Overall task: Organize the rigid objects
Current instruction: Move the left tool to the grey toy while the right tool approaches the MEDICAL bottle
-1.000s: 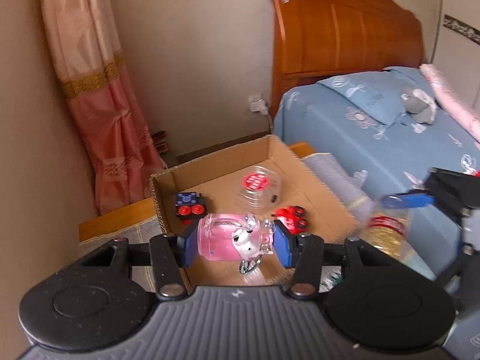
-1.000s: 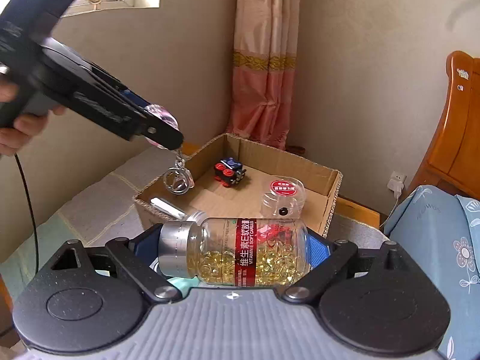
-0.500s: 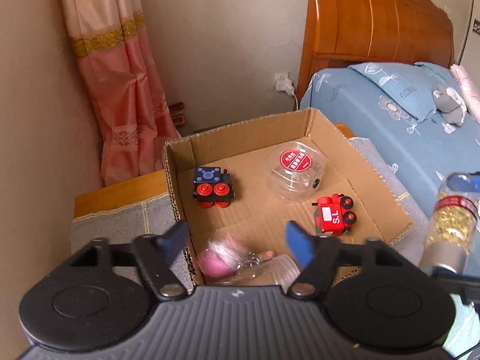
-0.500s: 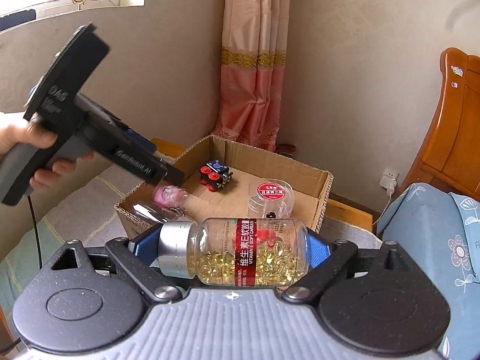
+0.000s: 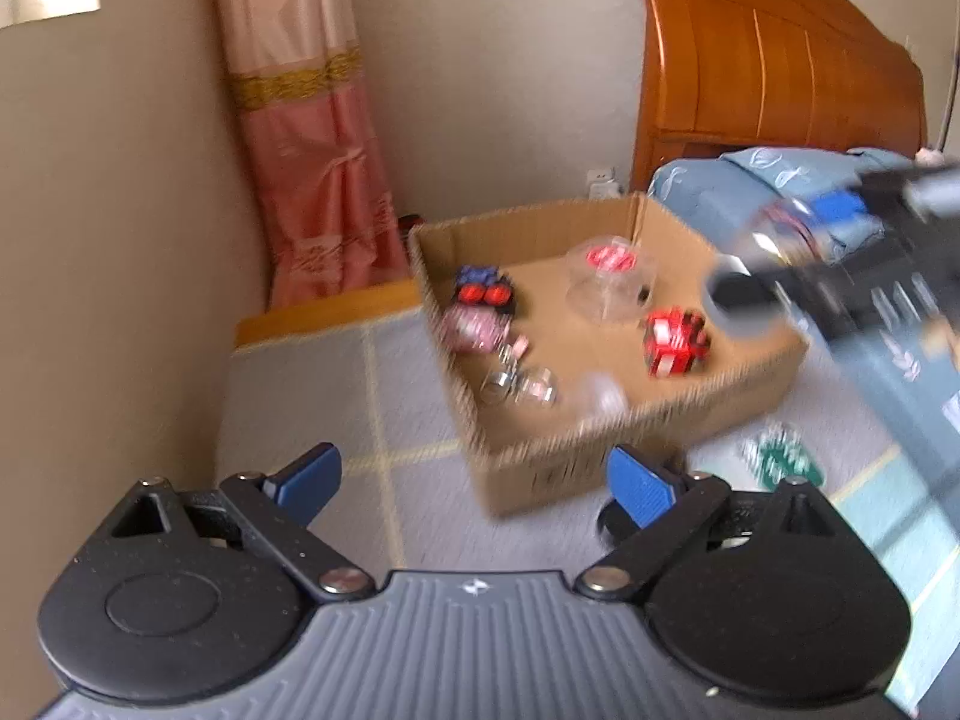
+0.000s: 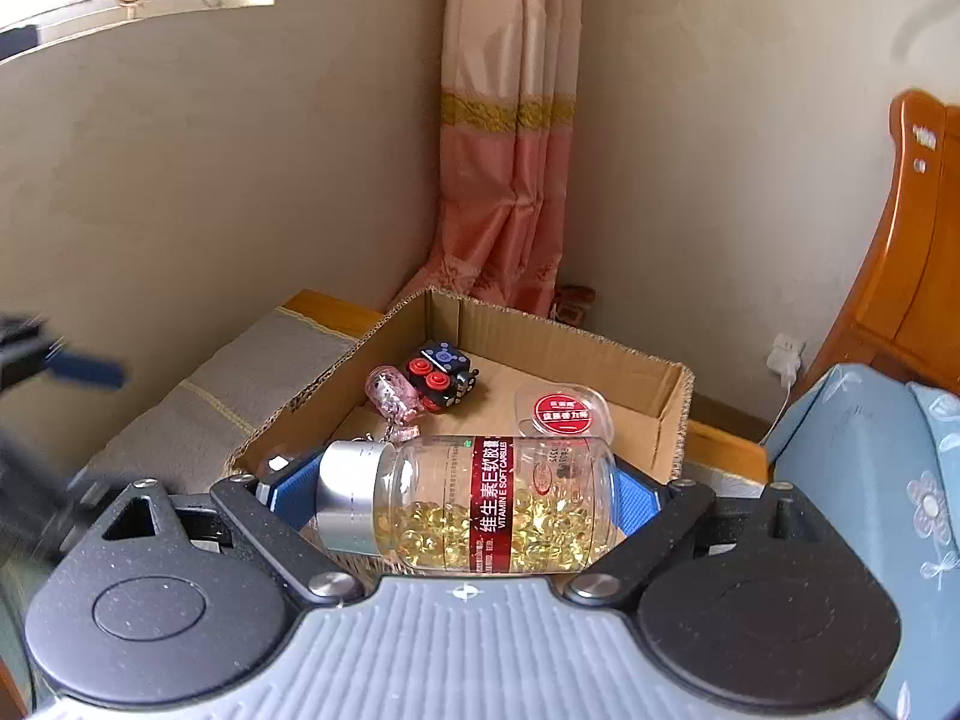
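Now, in the left wrist view, the left tongs (image 5: pixel 474 474) hang open and empty near the cardboard box (image 5: pixel 600 456), whose blurred contents seem to include a pink keychain bottle (image 5: pixel 471 327). From the right wrist view, the right tongs (image 6: pixel 462 495) clamp the capsule bottle (image 6: pixel 480 504) sideways, end to end, just short of the box; it looks rigid, smooth, rather slippery.

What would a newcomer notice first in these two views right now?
The capsule bottle stands out first: it lies sideways, clamped in the right gripper just before the cardboard box. Next, the left gripper is open and holds nothing, and the pink keychain bottle lies in the box.
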The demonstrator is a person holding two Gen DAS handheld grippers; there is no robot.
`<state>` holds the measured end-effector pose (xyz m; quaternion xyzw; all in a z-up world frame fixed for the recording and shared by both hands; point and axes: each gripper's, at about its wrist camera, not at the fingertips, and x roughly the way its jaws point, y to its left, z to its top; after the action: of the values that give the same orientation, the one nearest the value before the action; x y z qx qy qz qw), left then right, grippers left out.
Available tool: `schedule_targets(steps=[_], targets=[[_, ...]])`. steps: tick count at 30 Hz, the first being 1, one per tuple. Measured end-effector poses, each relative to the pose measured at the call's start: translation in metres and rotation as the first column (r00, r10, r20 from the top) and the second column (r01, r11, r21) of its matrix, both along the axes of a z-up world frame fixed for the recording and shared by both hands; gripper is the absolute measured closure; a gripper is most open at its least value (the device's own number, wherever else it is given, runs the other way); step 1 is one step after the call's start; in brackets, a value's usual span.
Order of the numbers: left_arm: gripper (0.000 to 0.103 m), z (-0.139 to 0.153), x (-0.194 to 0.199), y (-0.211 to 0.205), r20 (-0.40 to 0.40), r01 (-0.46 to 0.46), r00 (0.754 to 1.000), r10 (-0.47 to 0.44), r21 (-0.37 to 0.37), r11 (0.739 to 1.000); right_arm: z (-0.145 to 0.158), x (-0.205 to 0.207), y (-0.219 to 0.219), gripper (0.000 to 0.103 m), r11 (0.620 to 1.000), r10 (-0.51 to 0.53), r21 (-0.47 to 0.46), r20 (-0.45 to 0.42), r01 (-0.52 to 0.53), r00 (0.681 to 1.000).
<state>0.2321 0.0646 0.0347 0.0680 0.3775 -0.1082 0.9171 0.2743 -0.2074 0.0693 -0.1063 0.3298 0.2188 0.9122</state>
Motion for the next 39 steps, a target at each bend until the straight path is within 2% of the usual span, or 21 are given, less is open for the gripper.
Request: schedule_targets(steps=[4, 7, 13, 15, 18, 29, 39], targets=[[0.008, -0.008, -0.026, 0.01, 0.01, -0.044, 0.999, 0.044, 0.022, 0.999, -0.009, 0.018, 0.013, 0.007, 1.0, -0.029, -0.005, -0.035, 0.028, 0.999], [0.008, -0.011, -0.038, 0.018, 0.011, -0.062, 0.998, 0.062, 0.009, 0.998, -0.016, 0.031, 0.024, 0.007, 0.999, -0.042, -0.014, -0.061, 0.041, 0.997], [0.008, -0.011, -0.045, 0.032, 0.018, -0.101, 0.995, 0.102, -0.017, 0.995, -0.027, 0.055, 0.038, 0.007, 0.996, -0.084, -0.006, -0.091, 0.084, 0.992], [0.008, -0.012, -0.046, 0.036, 0.014, -0.112, 0.994, 0.112, -0.02, 0.994, -0.029, 0.06, 0.039, 0.0, 0.995, -0.103, 0.01, -0.089, 0.104, 0.991], [0.008, -0.018, -0.048, 0.04, 0.002, -0.118, 0.993, 0.118, -0.017, 0.993, -0.029, 0.061, 0.036, 0.0, 0.994, -0.104, 0.034, -0.1, 0.108, 0.99], [0.008, -0.031, -0.055, 0.037, -0.027, -0.11, 0.994, 0.11, -0.021, 0.994, -0.035, 0.008, 0.017, 0.0, 0.993, -0.121, -0.024, -0.081, 0.12, 0.989], [0.008, -0.037, -0.065, 0.028, -0.039, -0.096, 0.995, 0.095, -0.037, 0.995, -0.074, -0.047, -0.013, 0.0, 0.976, -0.216, -0.053, -0.108, 0.212, 0.97]])
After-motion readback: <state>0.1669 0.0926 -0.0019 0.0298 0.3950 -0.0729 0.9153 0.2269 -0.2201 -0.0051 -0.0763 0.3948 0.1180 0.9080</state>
